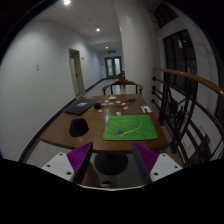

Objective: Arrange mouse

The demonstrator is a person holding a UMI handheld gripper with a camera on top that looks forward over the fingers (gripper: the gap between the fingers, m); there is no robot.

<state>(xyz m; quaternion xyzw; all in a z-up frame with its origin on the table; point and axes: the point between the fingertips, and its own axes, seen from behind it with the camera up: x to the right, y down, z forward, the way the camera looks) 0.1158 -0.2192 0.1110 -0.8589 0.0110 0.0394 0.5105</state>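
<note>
Two purple pads [78,158] of the tool [112,162] held apart with nothing between them, above the near end of a wooden desk [95,128] in a white corridor. Farther along the desk and well ahead of the fingers: a dark mouse [78,127] left of a green mat [131,127], a black laptop [79,106] beyond, and scattered white papers [124,101] near the far end. Beside the desk on the right, a wooden handrail [183,76] over dark railings.
</note>
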